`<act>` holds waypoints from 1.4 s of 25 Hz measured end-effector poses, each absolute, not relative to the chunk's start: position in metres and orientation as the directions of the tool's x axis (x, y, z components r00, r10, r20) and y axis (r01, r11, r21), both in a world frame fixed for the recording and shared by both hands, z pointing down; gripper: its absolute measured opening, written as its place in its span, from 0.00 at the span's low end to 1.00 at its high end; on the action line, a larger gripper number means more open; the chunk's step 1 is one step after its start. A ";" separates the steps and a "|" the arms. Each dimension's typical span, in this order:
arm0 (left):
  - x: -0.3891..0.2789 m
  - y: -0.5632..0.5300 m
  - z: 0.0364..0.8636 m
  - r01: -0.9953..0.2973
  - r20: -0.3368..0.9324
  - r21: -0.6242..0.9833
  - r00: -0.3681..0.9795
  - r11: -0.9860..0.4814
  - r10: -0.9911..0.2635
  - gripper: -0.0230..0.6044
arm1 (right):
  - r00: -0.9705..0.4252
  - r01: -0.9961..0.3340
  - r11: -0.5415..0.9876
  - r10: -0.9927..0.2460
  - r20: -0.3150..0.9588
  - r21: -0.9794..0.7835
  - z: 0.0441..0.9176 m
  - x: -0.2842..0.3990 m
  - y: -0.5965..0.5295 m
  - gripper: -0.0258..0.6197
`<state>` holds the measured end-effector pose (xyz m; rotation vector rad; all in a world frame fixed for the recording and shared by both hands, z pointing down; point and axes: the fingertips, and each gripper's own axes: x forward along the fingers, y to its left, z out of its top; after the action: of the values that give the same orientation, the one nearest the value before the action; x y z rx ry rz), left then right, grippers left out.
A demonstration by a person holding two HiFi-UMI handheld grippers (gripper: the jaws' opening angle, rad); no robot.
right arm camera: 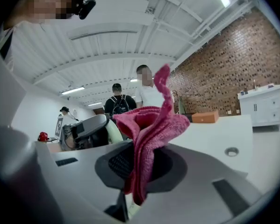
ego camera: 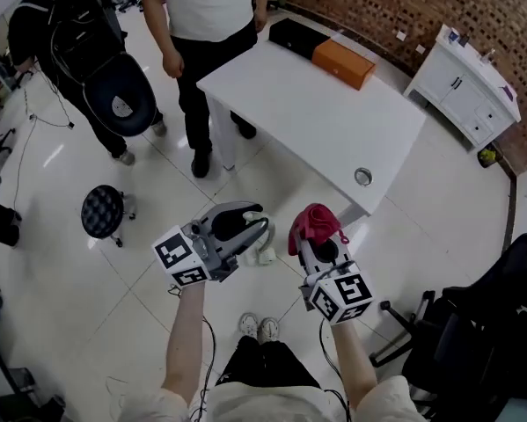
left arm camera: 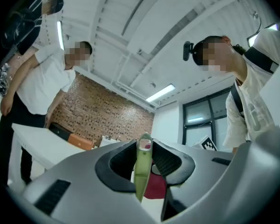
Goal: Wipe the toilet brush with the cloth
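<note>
In the left gripper view the toilet brush's pale green handle stands upright, and my left gripper is shut on it. From the head view the left gripper is raised in front of me, and a whitish part of the brush shows just under it. My right gripper is level with it to the right, shut on a bunched pink cloth. In the right gripper view the cloth sticks up out of the right gripper and hangs below it, with the left gripper close by on the left.
A white table stands ahead with an orange box, a black box and a small round metal piece. A person stands at its left corner, another further left. Black stool, white cabinet, dark chair.
</note>
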<state>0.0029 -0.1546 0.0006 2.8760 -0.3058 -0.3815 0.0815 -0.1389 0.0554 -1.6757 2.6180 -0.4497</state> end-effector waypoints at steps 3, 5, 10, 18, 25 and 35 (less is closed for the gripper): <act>-0.010 -0.134 -0.067 -0.196 -0.246 0.216 0.937 -0.956 -0.248 0.21 | -0.445 -0.877 0.410 -0.889 0.102 -0.252 -0.007 0.075 -0.122 0.09; -0.012 -0.121 -0.089 -0.195 -0.257 0.183 0.936 -0.964 -0.238 0.21 | -0.462 -0.863 0.436 -0.885 0.050 -0.257 -0.032 0.074 -0.111 0.09; -0.017 -0.096 -0.101 -0.198 -0.224 0.111 0.950 -0.974 -0.219 0.21 | -0.568 -0.771 0.593 -0.805 -0.171 -0.230 -0.106 0.042 -0.087 0.09; -0.015 -0.070 -0.127 -0.152 -0.252 0.071 0.953 -0.986 -0.165 0.21 | -0.615 -0.706 0.672 -0.738 -0.279 -0.224 -0.137 0.015 -0.072 0.09; -0.008 -0.071 -0.159 -0.133 -0.276 0.051 0.951 -0.990 -0.142 0.21 | -0.581 -0.718 0.632 -0.775 -0.247 -0.293 -0.109 0.027 -0.081 0.09; -0.009 -0.077 -0.220 -0.183 -0.358 0.057 0.914 -0.981 -0.192 0.21 | -0.544 -0.659 0.587 -0.804 -0.240 -0.470 -0.061 0.008 -0.079 0.09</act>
<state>-0.0094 -0.0767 -0.2195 3.0516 -0.2990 -0.5744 0.0084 -0.0786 -0.0606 -1.1719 2.3875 -0.4543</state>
